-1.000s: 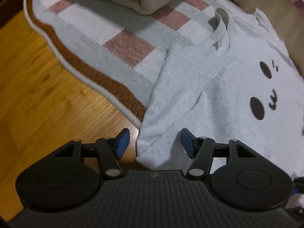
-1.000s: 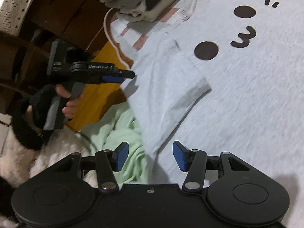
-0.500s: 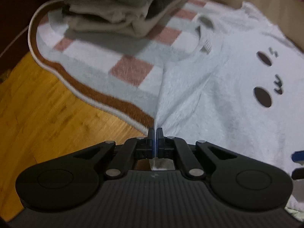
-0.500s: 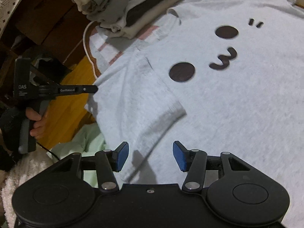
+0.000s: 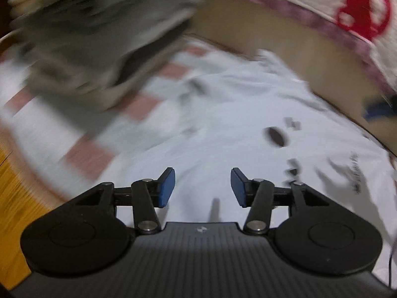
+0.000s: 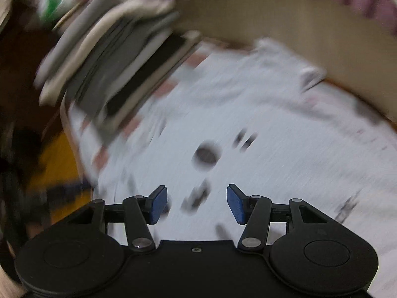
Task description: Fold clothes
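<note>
A pale grey T-shirt [image 5: 235,114] with a dark printed face lies spread on a checked rug [image 5: 82,154]; both views are motion-blurred. My left gripper [image 5: 202,188] hovers open just above the shirt's cloth, nothing between its blue pads. My right gripper [image 6: 196,202] is also open over the T-shirt [image 6: 260,134], near the printed dark oval [image 6: 205,156]. A blue pad of the right gripper [image 5: 378,109] shows at the far right of the left wrist view.
A stack of folded clothes [image 5: 99,37] sits on the rug at the back left, also in the right wrist view [image 6: 116,62]. Wooden floor [image 5: 15,196] lies left of the rug. A patterned fabric edge [image 5: 322,12] rises behind.
My left gripper, shut on the sleeve edge half a second ago, has let go and opened. Both grippers have swung forward over the shirt toward the folded stack.
</note>
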Available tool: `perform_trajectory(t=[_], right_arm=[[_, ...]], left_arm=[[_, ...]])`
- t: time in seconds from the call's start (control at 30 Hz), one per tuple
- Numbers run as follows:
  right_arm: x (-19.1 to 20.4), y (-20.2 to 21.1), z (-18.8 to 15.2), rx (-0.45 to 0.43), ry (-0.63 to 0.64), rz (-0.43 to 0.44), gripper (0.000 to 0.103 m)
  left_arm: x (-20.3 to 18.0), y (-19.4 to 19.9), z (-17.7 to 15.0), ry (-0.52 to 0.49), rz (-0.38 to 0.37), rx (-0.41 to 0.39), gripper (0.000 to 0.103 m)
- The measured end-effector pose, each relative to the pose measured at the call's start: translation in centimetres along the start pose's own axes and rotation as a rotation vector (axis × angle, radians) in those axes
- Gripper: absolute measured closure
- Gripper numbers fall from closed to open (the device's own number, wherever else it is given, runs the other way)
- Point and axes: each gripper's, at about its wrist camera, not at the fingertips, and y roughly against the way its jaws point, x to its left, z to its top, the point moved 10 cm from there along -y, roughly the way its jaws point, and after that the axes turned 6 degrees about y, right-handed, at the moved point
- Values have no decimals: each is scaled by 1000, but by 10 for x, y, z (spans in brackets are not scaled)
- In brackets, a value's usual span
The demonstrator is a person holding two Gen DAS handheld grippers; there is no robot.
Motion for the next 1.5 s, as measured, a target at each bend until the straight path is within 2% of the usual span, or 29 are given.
perform_trajectory(t=[0.1, 0.23, 0.3, 0.47, 0.53, 0.6, 0.63, 0.67, 0.7, 0.77, 0.9, 1.17, 1.23, 1.33, 1.43, 1.47, 1.5], right_arm=[[-32, 15, 45, -42, -80, -9, 44], [-74, 33, 100, -95, -181, -24, 44], [-94, 35, 97, -87, -188, -61, 44], [-142, 41, 90, -65, -195, -156, 44], [-149, 42, 92, -34, -130, -198, 44], [-158, 40, 96, -8, -108, -215, 44], [-160, 35, 99, 4, -96, -218, 44], [-162, 29, 101, 16, -83, -222, 44], [-164, 24, 104, 28, -70, -225, 44], [-169, 14, 110, 53, -45, -232, 44], [-178, -7, 122, 93, -2, -243, 44], [-185, -58, 171, -139, -183, -172, 43], [-190, -72, 178, -170, -253, -174, 38], [-202, -98, 179, -148, -367, -219, 33], [-192, -106, 187, -205, -323, -252, 30], [-184, -110, 187, -206, -254, -271, 53], [-177, -115, 187, -195, -180, -293, 100]], left_arm=[[-33, -32, 37, -62, -54, 13, 48], [-67, -105, 106, -232, -50, 24, 47], [-75, -147, 134, -318, -7, 29, 47], [-82, -222, 159, -267, -48, 139, 47], [-85, -252, 169, -245, -65, 184, 49], [-86, -273, 174, -207, -66, 223, 54], [-95, -273, 179, -232, -92, 194, 62], [-101, -272, 177, -293, -92, 181, 87], [-107, -272, 175, -355, -92, 168, 99], [-120, -271, 171, -479, -90, 142, 99], [-115, -272, 174, -426, -96, 114, 99], [-104, -274, 180, -313, -109, 60, 97], [-100, -278, 181, -248, -140, 89, 97], [-96, -284, 183, -185, -155, 128, 97], [-96, -288, 189, -116, -163, 157, 97], [-96, -288, 190, -108, -158, 159, 97], [-97, -286, 190, -103, -150, 151, 97]])
